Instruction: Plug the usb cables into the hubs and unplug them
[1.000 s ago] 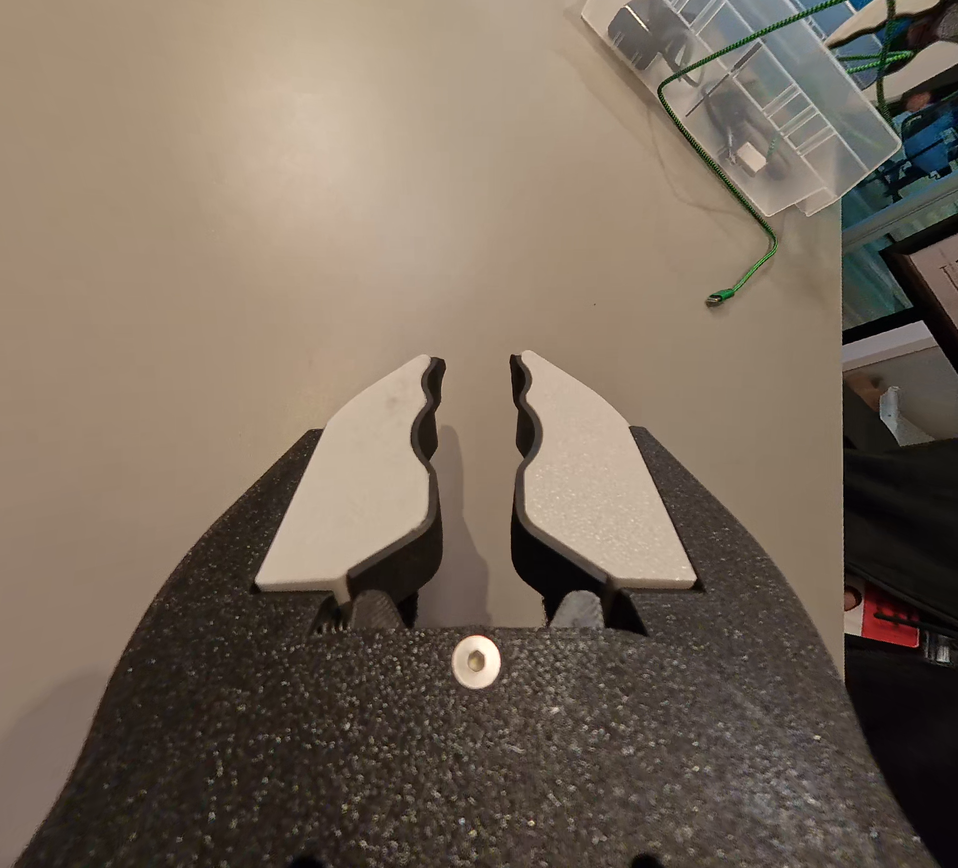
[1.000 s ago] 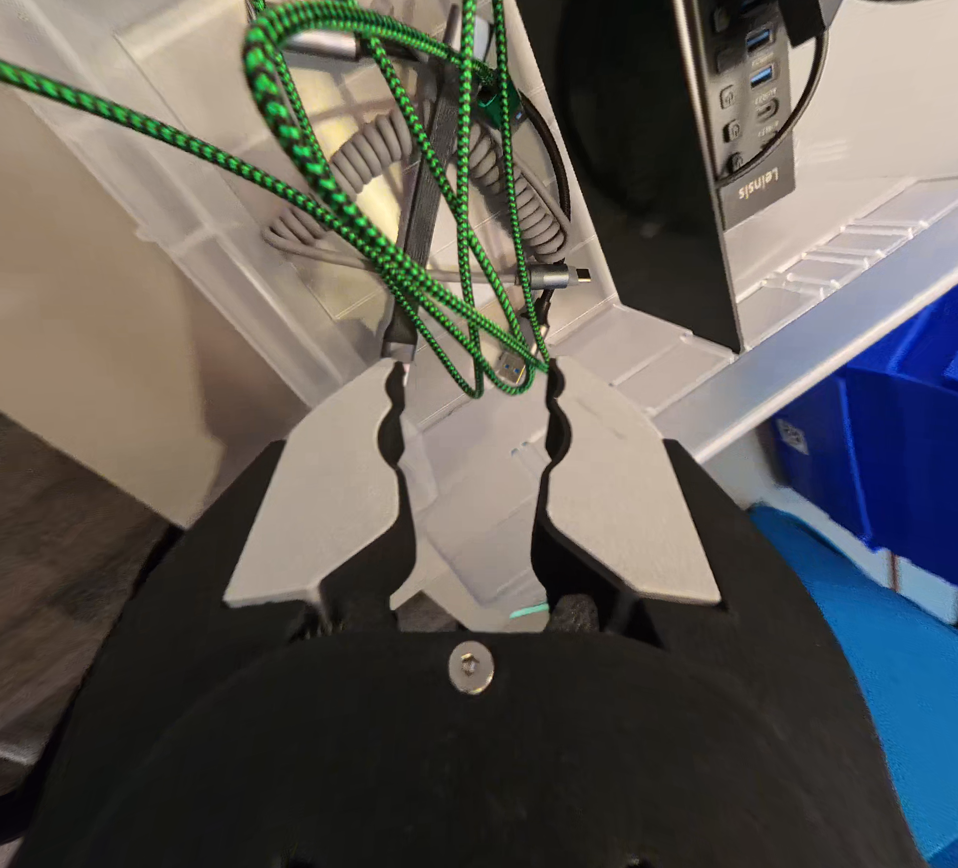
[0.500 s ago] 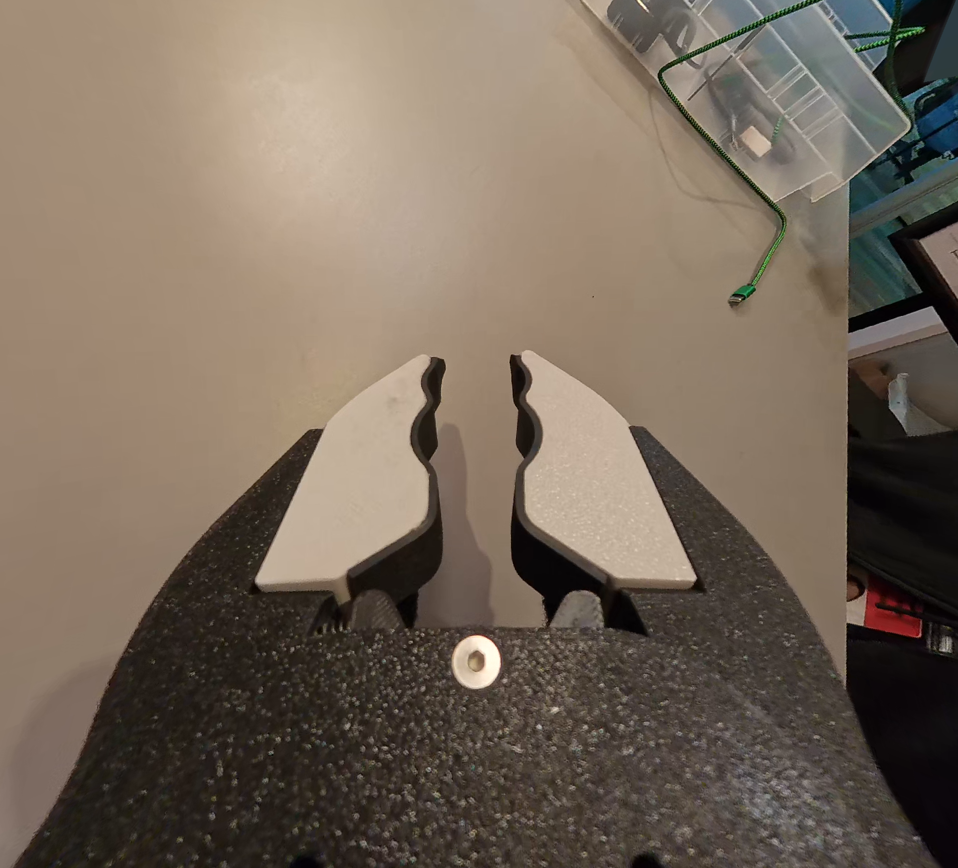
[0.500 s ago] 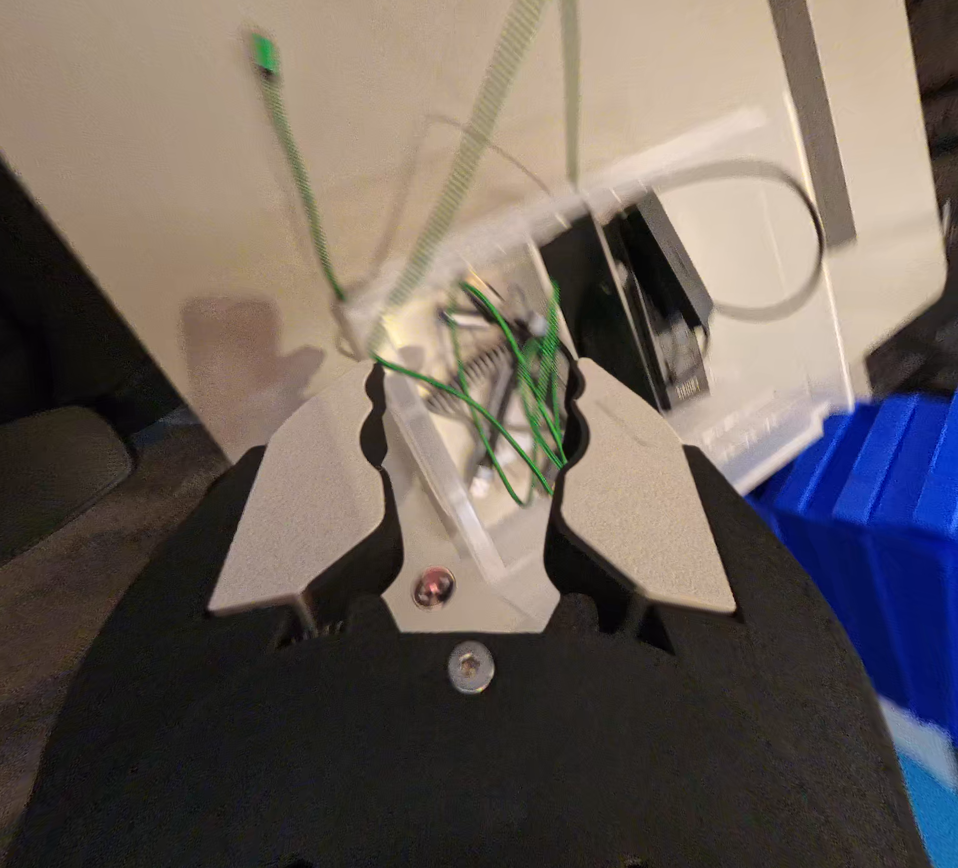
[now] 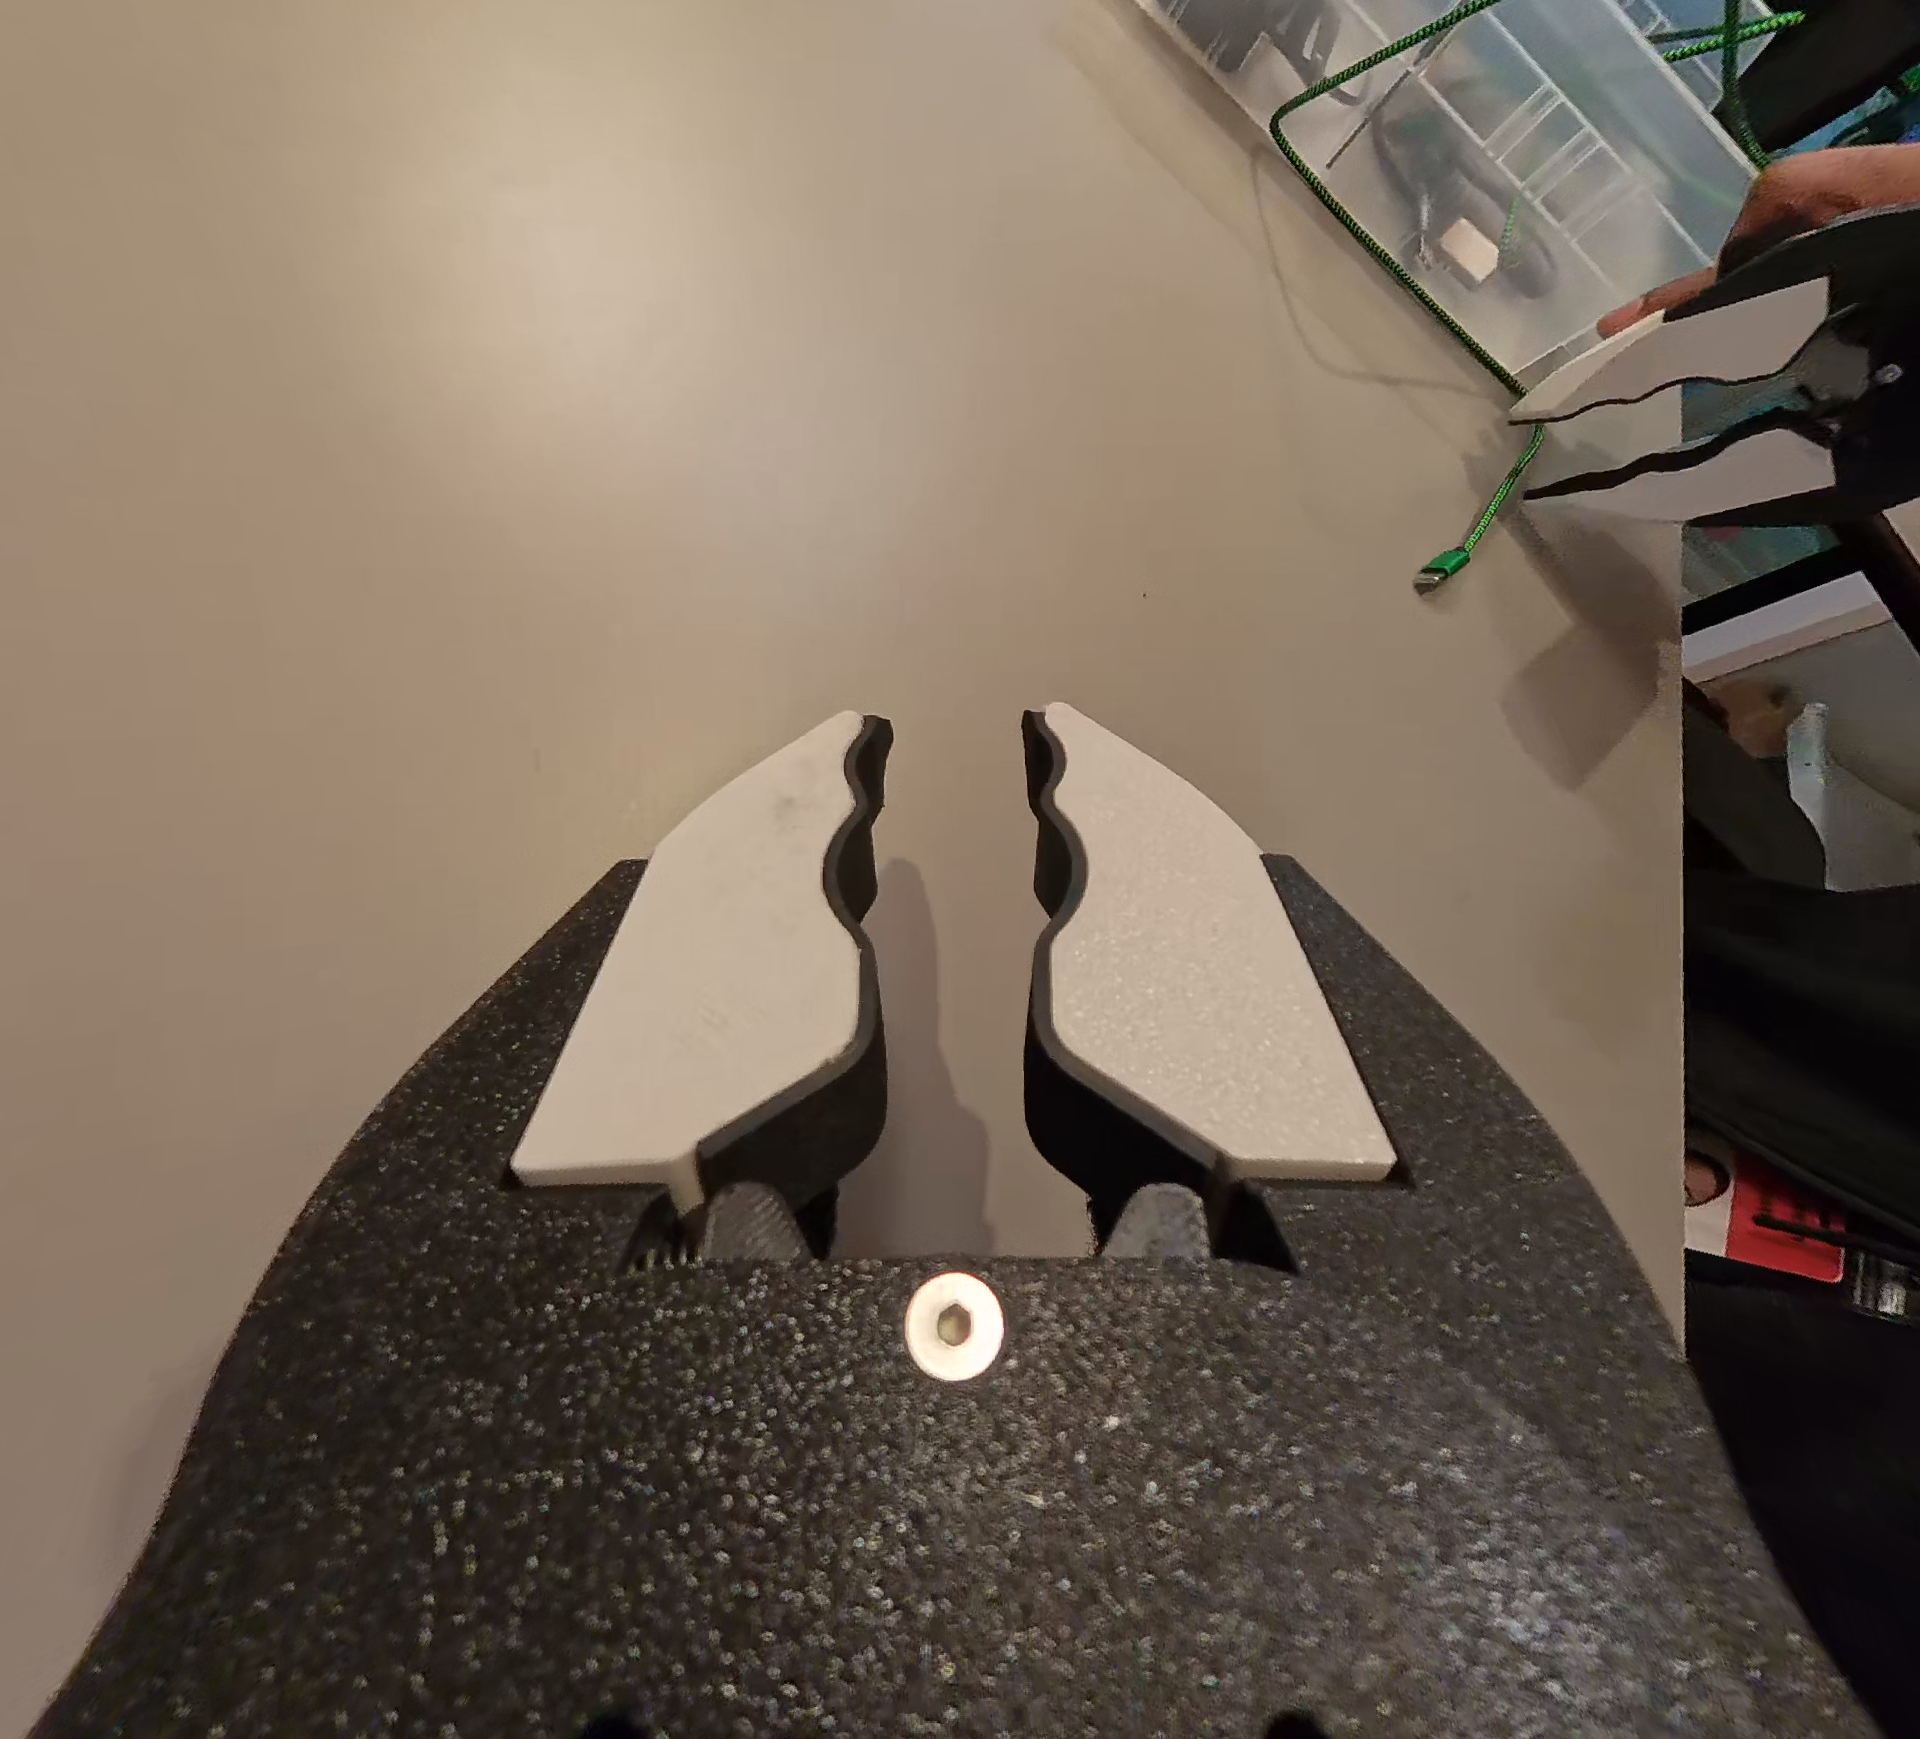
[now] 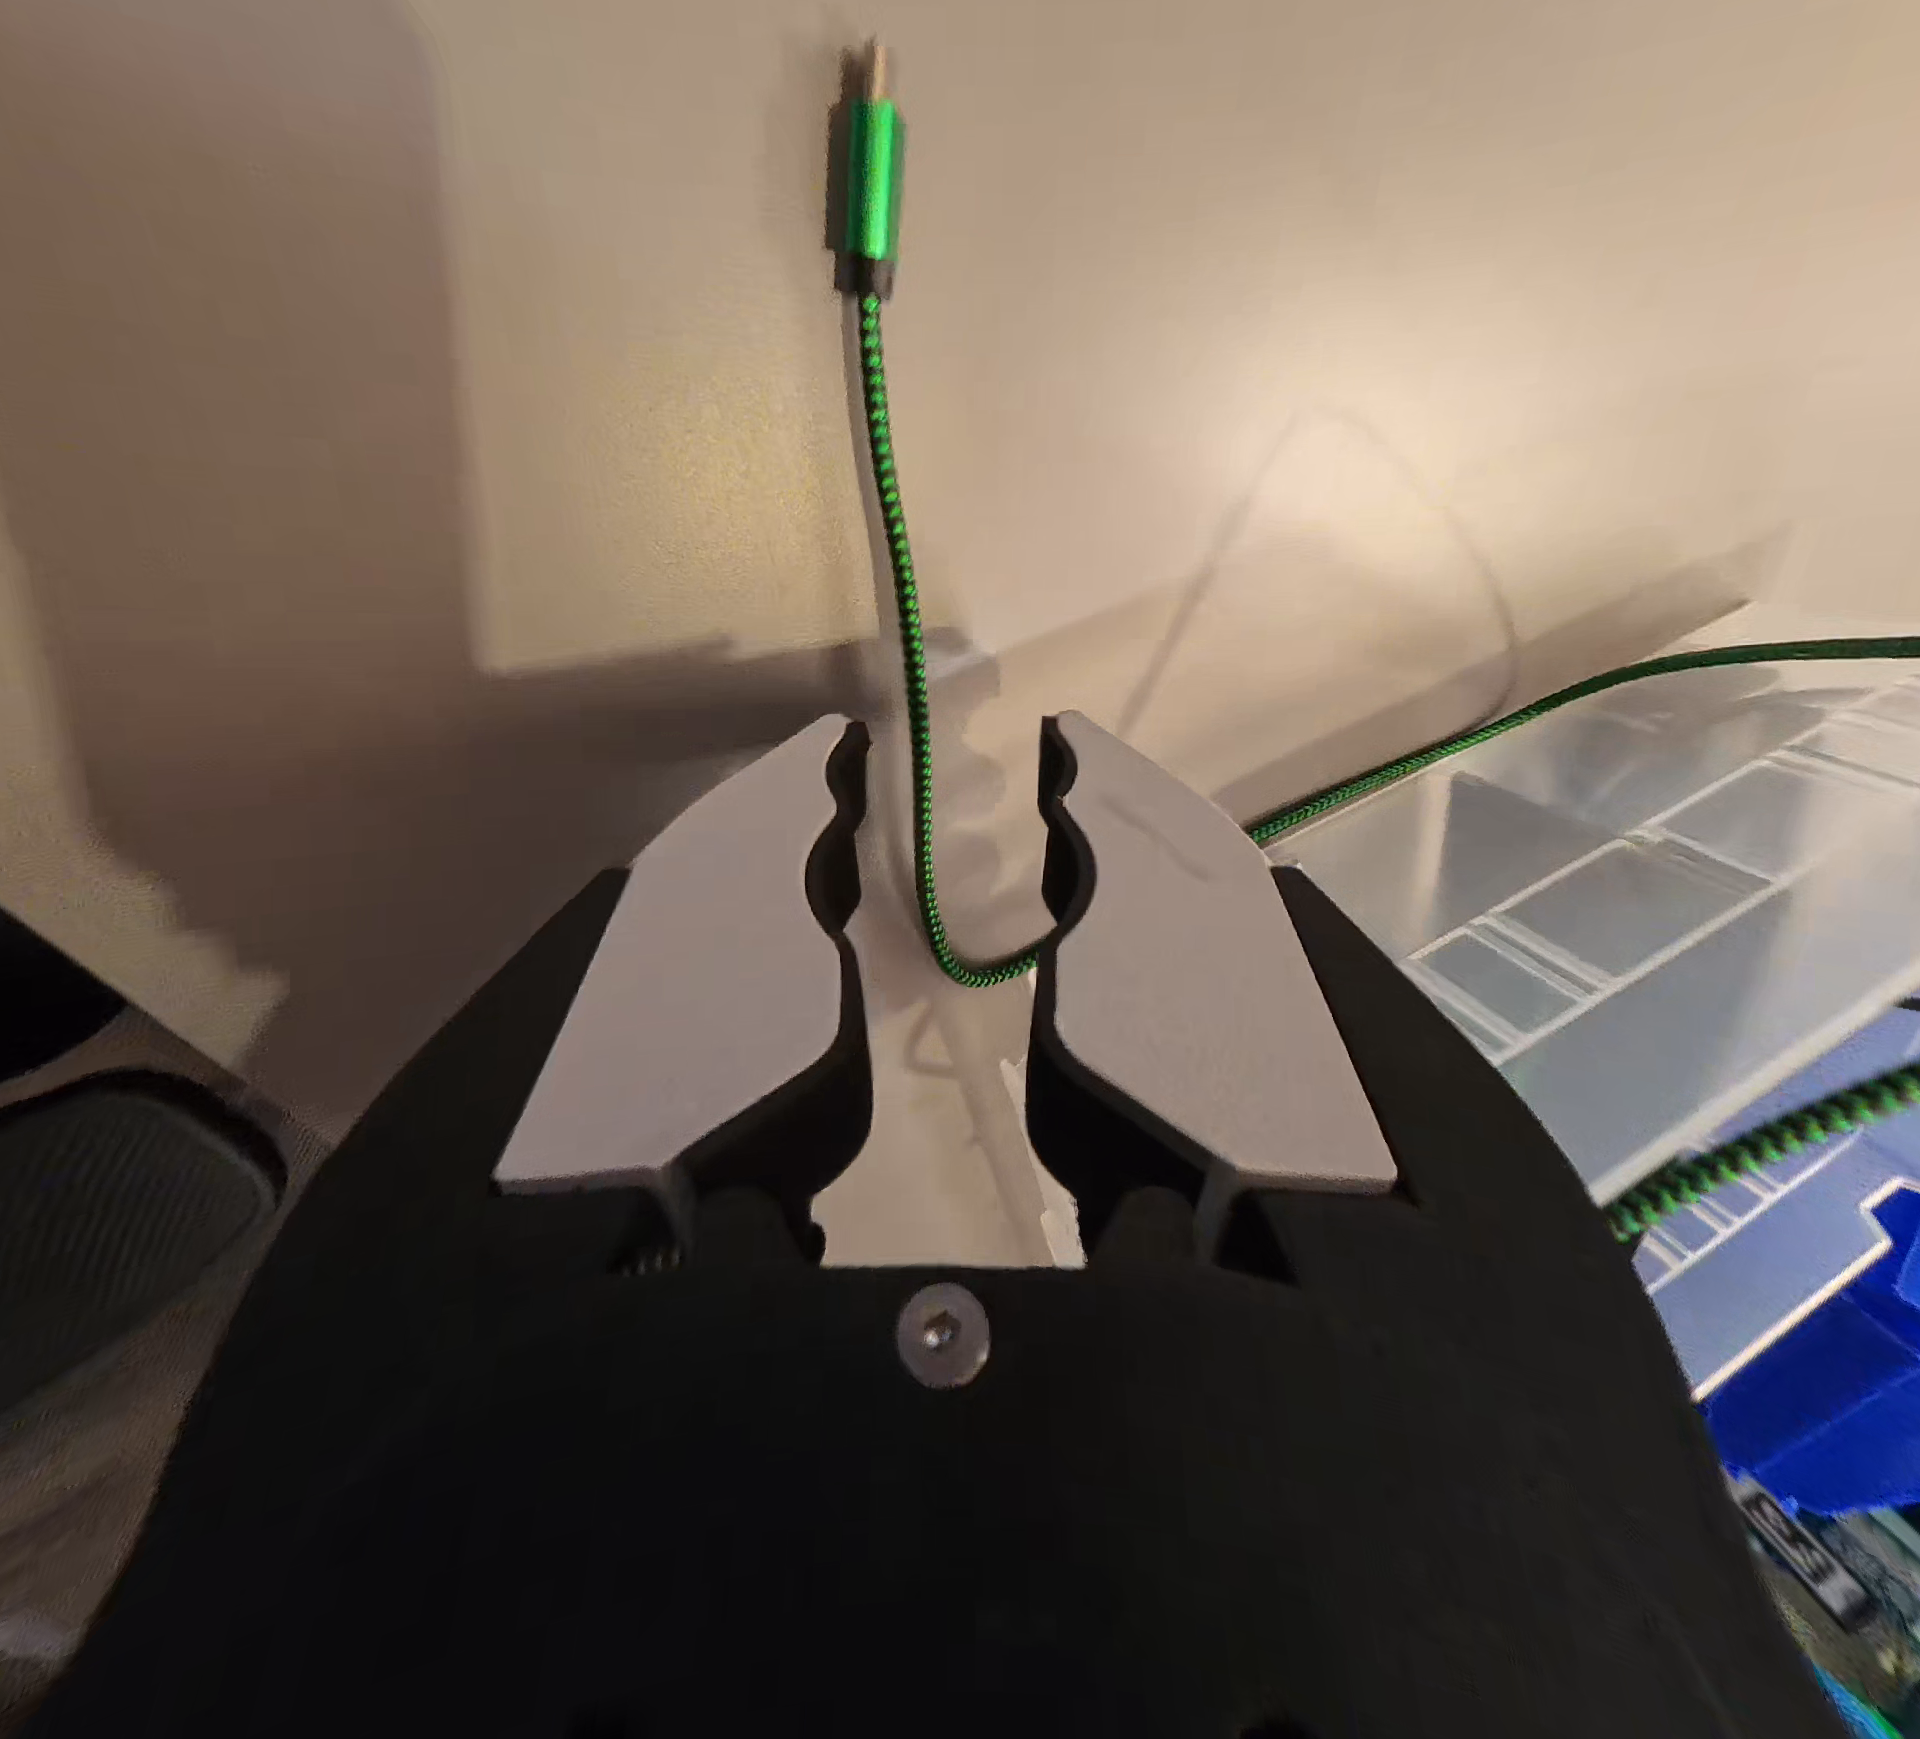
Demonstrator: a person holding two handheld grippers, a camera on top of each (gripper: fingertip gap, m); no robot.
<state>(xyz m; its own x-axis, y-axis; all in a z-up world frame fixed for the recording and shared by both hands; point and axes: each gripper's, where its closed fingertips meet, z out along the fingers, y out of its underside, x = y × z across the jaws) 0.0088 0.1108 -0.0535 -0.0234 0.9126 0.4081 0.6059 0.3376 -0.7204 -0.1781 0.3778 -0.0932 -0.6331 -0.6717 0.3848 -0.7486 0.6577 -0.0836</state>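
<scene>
A green braided USB cable (image 5: 1401,266) runs out of a clear plastic bin (image 5: 1621,162) onto the beige table (image 5: 520,339), and its green plug (image 5: 1446,565) lies flat there. A black hub (image 5: 1205,1) sits inside the bin. My right gripper (image 6: 956,733) is open and low over the table by the bin's corner. The cable (image 6: 902,609) passes between its fingers without being pinched, and the plug (image 6: 871,183) lies just ahead. The right gripper also shows in the left wrist view (image 5: 1527,453). My left gripper (image 5: 956,733) is open and empty over bare table, well away from the cable.
The table's edge (image 5: 1681,858) runs down the right of the left wrist view, with dark clutter beyond. A person's hand (image 5: 1808,193) holds the right gripper. A blue bin (image 6: 1818,1357) sits beside the clear bin (image 6: 1558,868). A chair seat (image 6: 104,1222) is at lower left. Across from one pair of fingers to the other is roughly 35 cm. My left tips are about 40 cm from the black hub (image 5: 1205,1), my right tips only 20 cm.
My right gripper has pulled back out of the clear bin and dropped to the table beside it, now straddling the green cable near its plug. The left gripper has barely moved.
</scene>
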